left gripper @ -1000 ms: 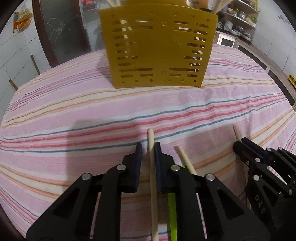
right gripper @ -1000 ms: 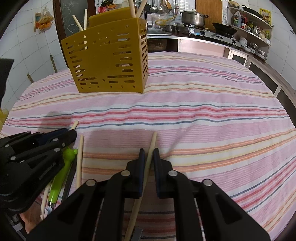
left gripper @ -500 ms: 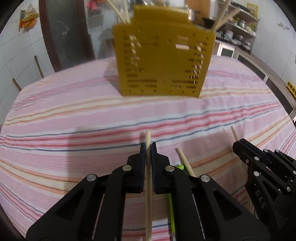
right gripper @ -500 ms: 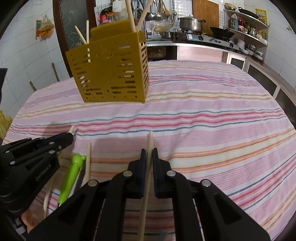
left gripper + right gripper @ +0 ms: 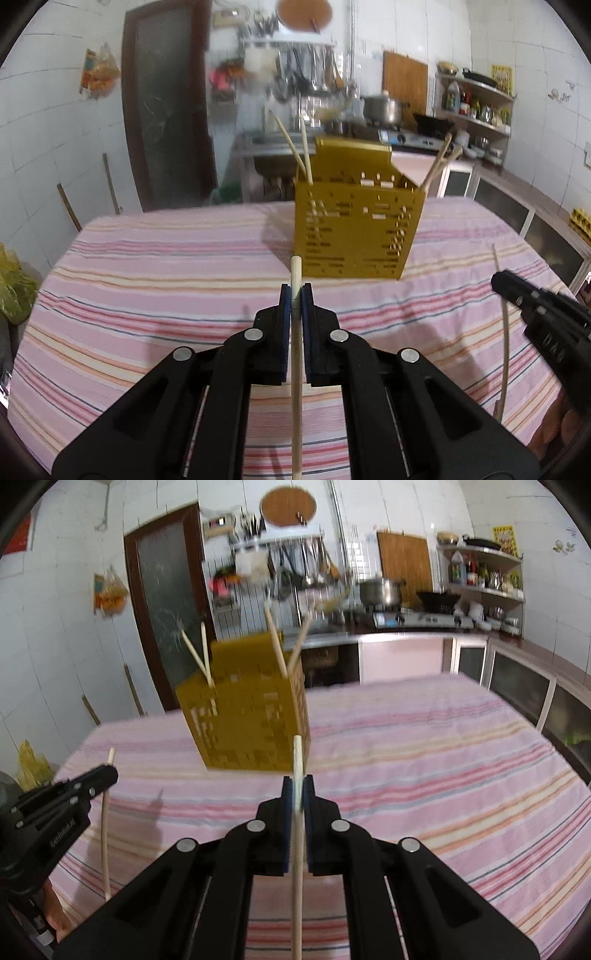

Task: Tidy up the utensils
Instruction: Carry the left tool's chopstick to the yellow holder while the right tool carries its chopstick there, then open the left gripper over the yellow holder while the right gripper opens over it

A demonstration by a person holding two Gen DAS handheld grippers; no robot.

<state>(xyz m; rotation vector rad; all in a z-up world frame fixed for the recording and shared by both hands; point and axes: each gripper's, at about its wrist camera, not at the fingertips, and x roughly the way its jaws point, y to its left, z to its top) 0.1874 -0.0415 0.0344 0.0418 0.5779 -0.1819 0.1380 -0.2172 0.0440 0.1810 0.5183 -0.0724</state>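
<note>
A yellow slotted utensil holder [image 5: 356, 229] stands on the striped tablecloth, with several wooden chopsticks sticking out of it; it also shows in the right wrist view [image 5: 247, 723]. My left gripper [image 5: 295, 295] is shut on a wooden chopstick [image 5: 296, 354], lifted above the cloth in front of the holder. My right gripper [image 5: 297, 786] is shut on another wooden chopstick [image 5: 297, 842], also lifted, to the holder's right front. Each gripper shows at the edge of the other's view, the right one [image 5: 517, 291] and the left one [image 5: 99, 779].
The table [image 5: 147, 266] carries a pink striped cloth. Behind it are a dark door [image 5: 166, 122], a counter with a pot [image 5: 382, 110] and stove, and shelves [image 5: 484, 576] at the right. A yellow bag [image 5: 14, 288] sits at the left edge.
Both grippers have closed on their chopsticks and lifted them off the cloth. The views now sit higher, and the green utensil and loose chopsticks on the cloth are out of sight.
</note>
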